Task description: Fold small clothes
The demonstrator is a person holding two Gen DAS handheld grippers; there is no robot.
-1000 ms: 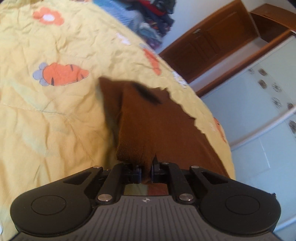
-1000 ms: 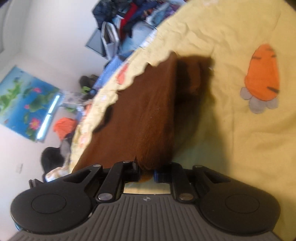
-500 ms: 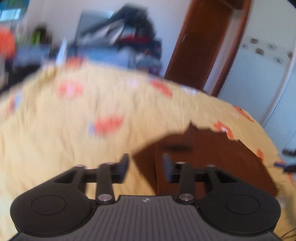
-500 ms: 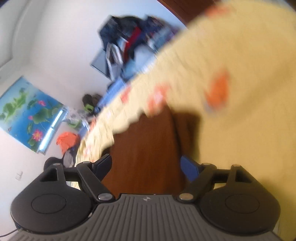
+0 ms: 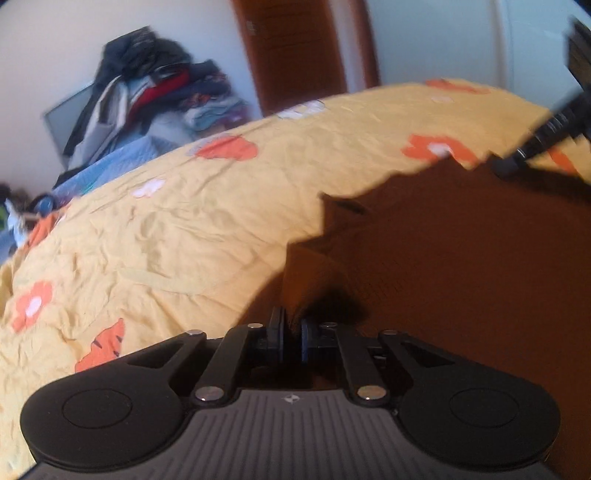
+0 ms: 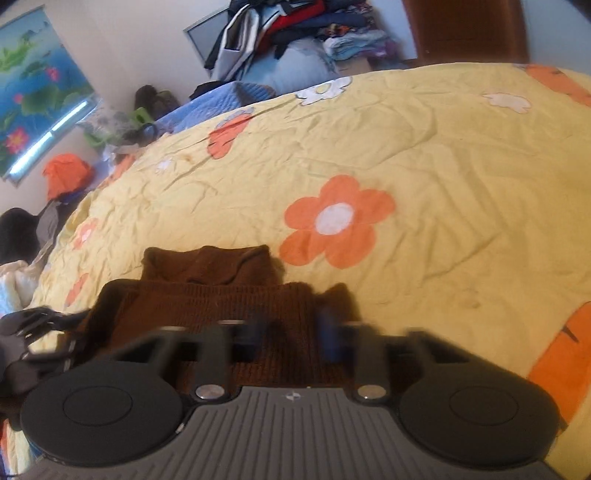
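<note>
A brown knitted garment (image 5: 461, 258) lies flat on a yellow bedspread (image 5: 184, 229) with orange flowers. In the left wrist view my left gripper (image 5: 291, 336) is shut on a raised edge of the garment near its left side. In the right wrist view the garment (image 6: 207, 291) lies just ahead, its collar end pointing away. My right gripper (image 6: 293, 332) is over it, blurred, its jaws apart with brown knit between them. The right gripper also shows in the left wrist view (image 5: 535, 144), and the left gripper in the right wrist view (image 6: 40, 321).
A heap of clothes (image 6: 295, 26) is piled beyond the far edge of the bed. A brown wooden door (image 5: 291, 48) stands behind it. A lotus poster (image 6: 33, 85) hangs on the left wall. The bedspread (image 6: 443, 166) stretches far ahead and right.
Both grippers let go of the folded garment and swung round. The left gripper has since shut on an edge of it again. The right gripper's jaws stay apart above it.
</note>
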